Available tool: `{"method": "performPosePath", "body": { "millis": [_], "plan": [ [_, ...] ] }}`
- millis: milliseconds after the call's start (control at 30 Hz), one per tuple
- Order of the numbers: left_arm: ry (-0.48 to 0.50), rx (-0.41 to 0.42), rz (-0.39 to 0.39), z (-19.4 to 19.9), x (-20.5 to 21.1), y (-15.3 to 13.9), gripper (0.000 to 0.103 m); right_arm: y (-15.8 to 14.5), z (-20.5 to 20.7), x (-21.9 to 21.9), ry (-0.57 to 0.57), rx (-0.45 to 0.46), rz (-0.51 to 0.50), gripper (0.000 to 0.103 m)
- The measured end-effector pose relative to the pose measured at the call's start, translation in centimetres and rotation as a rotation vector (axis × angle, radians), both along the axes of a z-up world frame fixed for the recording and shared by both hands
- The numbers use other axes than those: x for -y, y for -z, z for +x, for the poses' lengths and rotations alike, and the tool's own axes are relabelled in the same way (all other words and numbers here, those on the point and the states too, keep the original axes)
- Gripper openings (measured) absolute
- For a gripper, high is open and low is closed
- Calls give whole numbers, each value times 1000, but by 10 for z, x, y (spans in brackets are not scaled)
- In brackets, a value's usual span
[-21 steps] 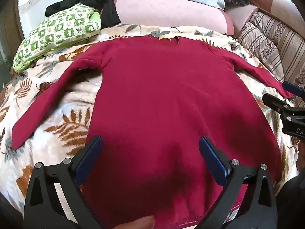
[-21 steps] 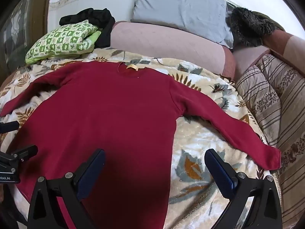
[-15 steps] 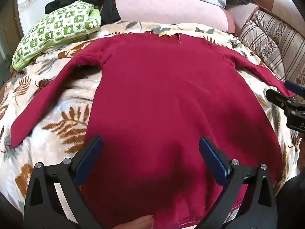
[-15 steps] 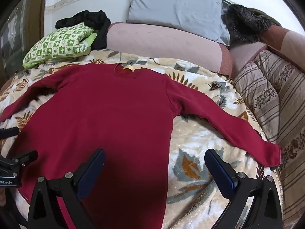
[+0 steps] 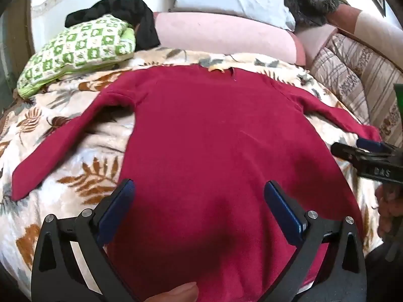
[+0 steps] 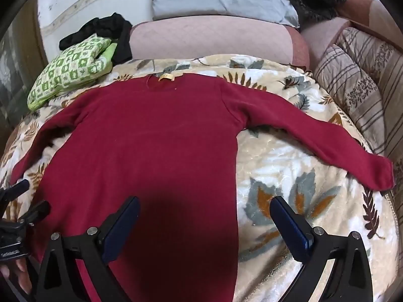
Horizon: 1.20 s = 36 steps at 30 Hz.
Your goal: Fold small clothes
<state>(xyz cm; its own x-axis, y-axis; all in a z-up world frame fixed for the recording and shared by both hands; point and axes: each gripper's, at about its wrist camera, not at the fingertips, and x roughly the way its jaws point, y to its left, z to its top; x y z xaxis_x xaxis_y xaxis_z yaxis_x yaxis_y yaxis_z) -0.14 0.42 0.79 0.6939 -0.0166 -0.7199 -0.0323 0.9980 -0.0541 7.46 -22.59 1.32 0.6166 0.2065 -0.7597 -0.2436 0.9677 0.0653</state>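
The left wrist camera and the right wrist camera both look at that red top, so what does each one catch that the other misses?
Only the left wrist view shows the end of the top's left sleeve on the leaf-print blanket, and a fingertip at the bottom edge. Only the right wrist view shows the whole right sleeve, out to its cuff. Both show the red top lying flat, the green checked cushion, the black cloth behind it, and each tool open.

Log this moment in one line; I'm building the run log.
phase: pre-fold | red sweater: flat, sleeves spread | left gripper: open, empty | right gripper: open, empty
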Motion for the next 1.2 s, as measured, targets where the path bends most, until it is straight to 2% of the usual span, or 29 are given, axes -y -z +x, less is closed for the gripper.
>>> {"method": "performPosePath", "body": {
  "millis": [100, 233, 367, 500, 800, 933, 1200],
  "plan": [
    [7, -69, 30, 7, 3, 7, 102, -4, 1, 4, 18, 17, 4, 102],
    [-22, -70, 30, 8, -1, 9, 102, -5, 2, 7, 33, 25, -4, 102],
    [1, -89, -38, 7, -5, 11, 102, -9, 3, 10, 48, 27, 17, 102],
    [4, -98, -66, 1, -2, 12, 102, -16, 2, 7, 58, 52, 49, 102],
    [-59, -87, -128, -1, -15, 3, 102, -7, 8, -5, 54, 30, 46, 102],
    [-109, -73, -84, -3, -16, -1, 102, -7, 8, -3, 65, 27, 50, 102],
    [-92, -110, -32, -6, 0, -10, 102, -6, 4, -7, 60, 7, 81, 102]
  ]
}}
